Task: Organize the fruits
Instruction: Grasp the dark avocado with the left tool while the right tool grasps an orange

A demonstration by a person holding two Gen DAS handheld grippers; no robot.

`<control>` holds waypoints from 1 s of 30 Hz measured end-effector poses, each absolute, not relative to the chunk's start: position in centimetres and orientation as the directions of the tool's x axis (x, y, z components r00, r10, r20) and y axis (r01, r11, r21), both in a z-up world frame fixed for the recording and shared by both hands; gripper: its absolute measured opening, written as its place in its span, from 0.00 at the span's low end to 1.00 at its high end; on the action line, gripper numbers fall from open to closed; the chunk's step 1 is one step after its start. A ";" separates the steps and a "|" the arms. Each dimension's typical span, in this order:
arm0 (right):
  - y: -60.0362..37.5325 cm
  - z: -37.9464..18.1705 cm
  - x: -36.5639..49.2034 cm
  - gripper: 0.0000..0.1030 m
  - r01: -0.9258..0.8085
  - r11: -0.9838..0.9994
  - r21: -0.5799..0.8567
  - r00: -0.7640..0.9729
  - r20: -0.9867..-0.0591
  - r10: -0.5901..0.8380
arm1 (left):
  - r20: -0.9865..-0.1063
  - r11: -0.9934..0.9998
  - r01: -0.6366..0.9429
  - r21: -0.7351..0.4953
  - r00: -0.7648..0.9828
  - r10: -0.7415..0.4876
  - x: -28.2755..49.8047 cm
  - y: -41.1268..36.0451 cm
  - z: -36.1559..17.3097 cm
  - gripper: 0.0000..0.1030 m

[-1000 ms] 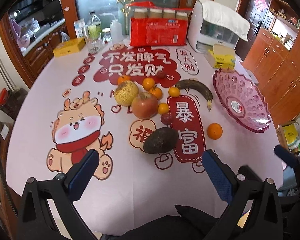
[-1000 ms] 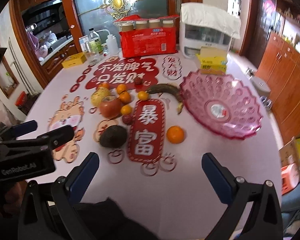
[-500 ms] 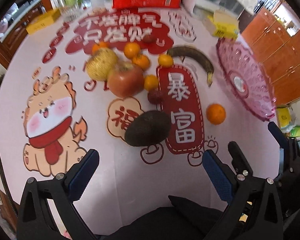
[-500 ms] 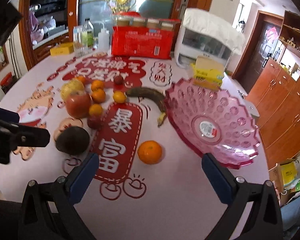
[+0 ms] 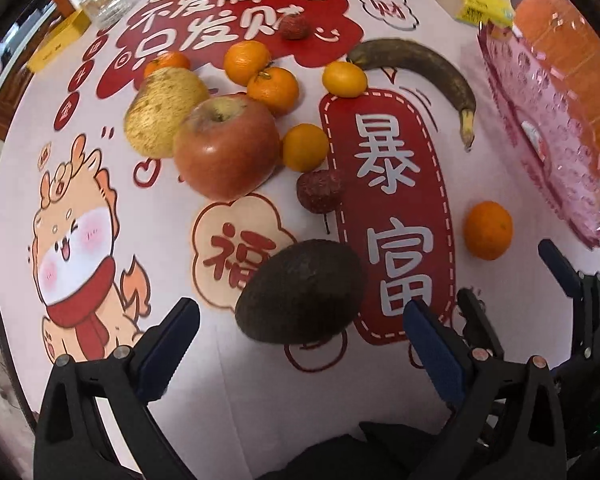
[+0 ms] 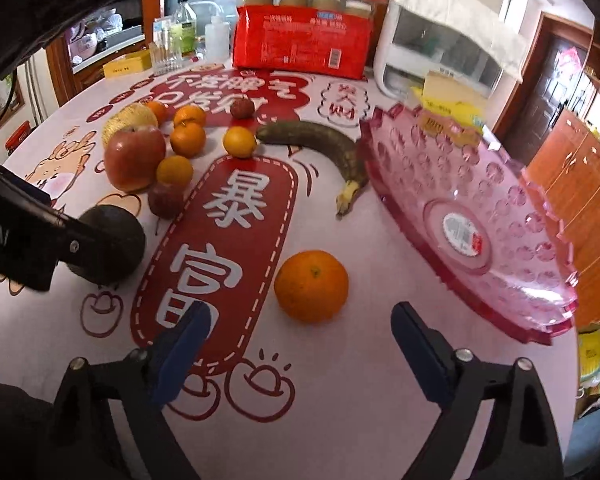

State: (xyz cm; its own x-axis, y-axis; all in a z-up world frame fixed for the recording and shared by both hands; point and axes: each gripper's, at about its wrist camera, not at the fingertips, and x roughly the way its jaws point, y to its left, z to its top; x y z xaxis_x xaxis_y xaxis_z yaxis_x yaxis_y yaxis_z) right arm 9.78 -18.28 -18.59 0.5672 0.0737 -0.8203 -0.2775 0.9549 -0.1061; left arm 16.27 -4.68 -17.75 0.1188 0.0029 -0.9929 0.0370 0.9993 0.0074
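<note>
Pink printed cloth, red panels and a cartoon dragon, covers the desk [image 5: 260,400].

Left tongs [image 5: 300,344]: jaws wide, nothing gripped, pointing down at the desk. Dark avocado [image 5: 300,292] lies just ahead of them, between the lines of the two blue pads but untouched. Beyond it: small dark red fruit [image 5: 319,191], red apple [image 5: 227,147] touching a yellow pear [image 5: 160,114], five small mandarins [image 5: 274,90] clustered around them, a lychee [image 5: 295,27] furthest off.

Blackened banana [image 5: 428,70]: ahead and to the right of the left tongs, stem end toward the pink bowl.

Right tongs [image 6: 300,328]: jaws wide but just now closing somewhat, nothing between the pads. Single orange [image 6: 311,286] sits just ahead of them, between the lines of the pads, apart from both.

Pink plastic fruit bowl [image 6: 420,160]: empty, ahead and right of the right tongs, near the banana tip.
</note>
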 end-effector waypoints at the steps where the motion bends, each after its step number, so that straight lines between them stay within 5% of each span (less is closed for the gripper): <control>1: -18.4 -18.9 9.9 0.85 -0.274 0.957 -0.098 0.563 -0.823 0.077 | -0.994 0.999 0.045 0.018 0.113 0.013 16.4 -4.8 -17.9 0.96; 7: -18.6 -20.1 11.1 0.80 -0.261 0.962 -0.086 0.565 -0.821 0.080 | -0.992 0.990 0.109 0.094 0.090 0.085 17.2 -6.9 -19.4 0.91; 15: -18.6 -21.1 12.1 0.72 -0.271 0.959 -0.085 0.560 -0.824 0.085 | -0.986 0.978 0.130 0.163 0.067 0.155 18.3 -9.5 -21.5 0.69; 22: -18.7 -21.5 12.7 0.70 -0.266 0.961 -0.074 0.567 -0.818 0.094 | -0.988 0.982 0.114 0.149 0.053 0.143 19.1 -9.1 -21.9 0.64; 30: -18.4 -21.3 12.8 0.48 -0.280 0.957 -0.079 0.571 -0.815 0.100 | -0.993 0.989 0.096 0.113 0.040 0.109 20.1 -7.0 -22.5 0.63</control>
